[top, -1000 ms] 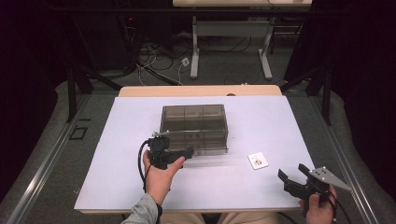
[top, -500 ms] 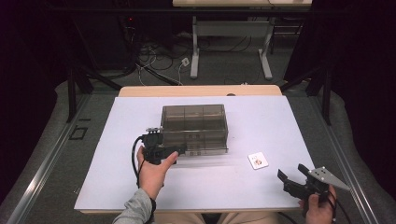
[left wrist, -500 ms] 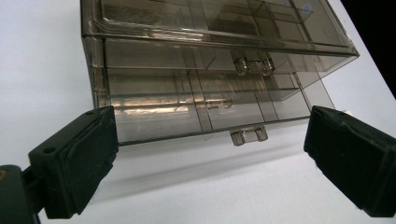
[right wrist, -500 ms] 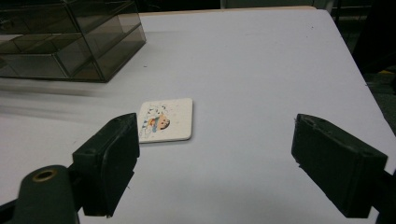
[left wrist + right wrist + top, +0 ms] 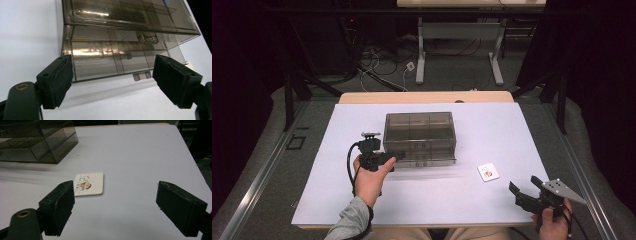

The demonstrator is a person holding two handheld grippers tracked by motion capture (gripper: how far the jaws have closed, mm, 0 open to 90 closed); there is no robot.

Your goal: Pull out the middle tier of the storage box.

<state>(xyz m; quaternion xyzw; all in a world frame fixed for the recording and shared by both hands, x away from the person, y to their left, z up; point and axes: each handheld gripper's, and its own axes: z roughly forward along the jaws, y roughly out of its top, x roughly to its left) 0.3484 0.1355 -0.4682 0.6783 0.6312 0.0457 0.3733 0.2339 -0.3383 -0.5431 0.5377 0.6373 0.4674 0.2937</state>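
left gripper – jaws wide, just been closing, nothing pinched | drawer box – dead ahead, lower drawer front crosswise | right gripper – agape, well apart

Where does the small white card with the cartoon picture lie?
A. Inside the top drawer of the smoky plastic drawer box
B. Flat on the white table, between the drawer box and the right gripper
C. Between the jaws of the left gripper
B: the card lies flat on the table, apart from the drawer box and ahead of the right gripper.

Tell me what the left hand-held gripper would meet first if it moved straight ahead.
Most likely the lower drawer of the smoky plastic drawer box; the left hand-held gripper points at its front, jaws apart.
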